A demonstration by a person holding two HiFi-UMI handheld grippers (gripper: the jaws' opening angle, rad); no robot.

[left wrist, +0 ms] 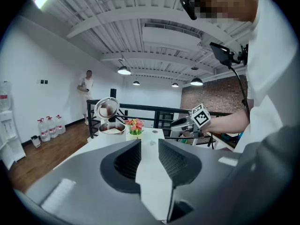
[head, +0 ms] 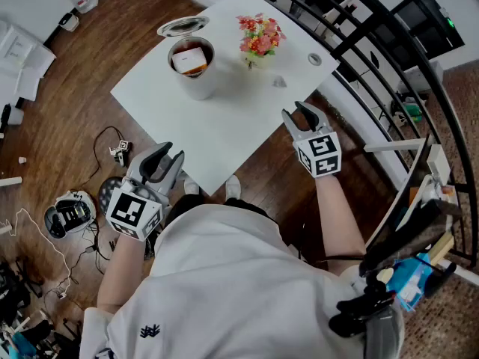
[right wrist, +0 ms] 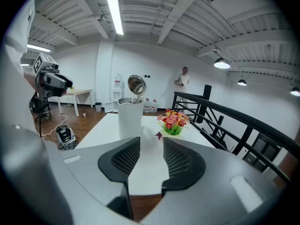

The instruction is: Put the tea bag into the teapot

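A white teapot stands on the far left part of the white table with its steel lid flipped open. A small tea bag lies on the table near a pot of pink flowers. My left gripper hovers open and empty off the table's near left edge. My right gripper is open and empty over the near right edge, a short way from the tea bag. In the right gripper view the tea bag lies just beyond the jaws, beside the teapot.
A black railing runs along the table's far right side. A small round disc lies near the table's far edge. Cables and a round device lie on the wooden floor at the left. A person stands far off.
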